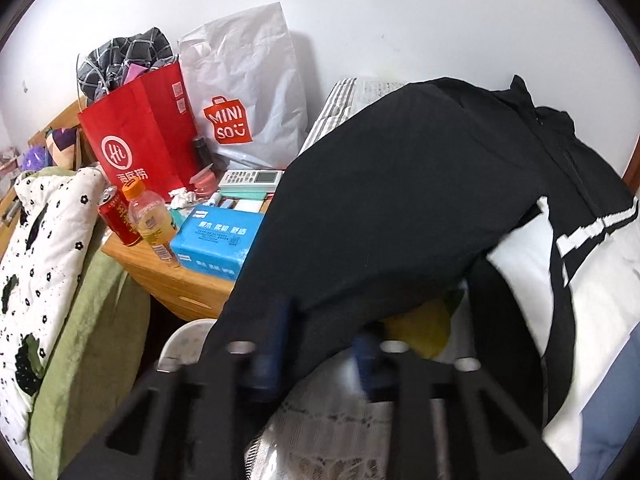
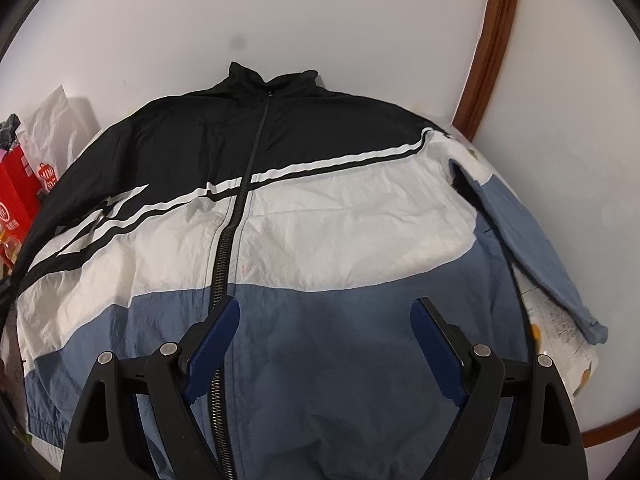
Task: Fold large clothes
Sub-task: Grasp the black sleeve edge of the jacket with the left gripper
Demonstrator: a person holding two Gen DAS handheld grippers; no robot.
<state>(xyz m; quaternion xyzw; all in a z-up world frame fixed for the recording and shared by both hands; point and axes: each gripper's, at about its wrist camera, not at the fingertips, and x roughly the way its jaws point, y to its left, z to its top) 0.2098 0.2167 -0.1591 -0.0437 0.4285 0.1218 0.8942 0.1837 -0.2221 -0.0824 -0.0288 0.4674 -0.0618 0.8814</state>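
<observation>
A large zip jacket [image 2: 304, 224] in black, white and blue lies face up, collar toward the wall. Its right sleeve [image 2: 532, 248] lies out to the side. My right gripper [image 2: 324, 312] is open and empty, hovering over the blue lower front beside the zipper [image 2: 224, 256]. In the left wrist view the jacket's black sleeve [image 1: 384, 208] is raised and draped across the view. My left gripper [image 1: 320, 332] is blurred; the sleeve's edge lies between its fingers, and I cannot tell whether they clamp it.
A wooden bedside table [image 1: 176, 284] at left carries a red paper bag [image 1: 140, 140], a white Miniso bag [image 1: 248, 92], a blue tissue box [image 1: 218, 240], a can and a bottle [image 1: 154, 220]. A patterned pillow [image 1: 44, 252] is at far left. A wooden frame [image 2: 492, 44] curves at right.
</observation>
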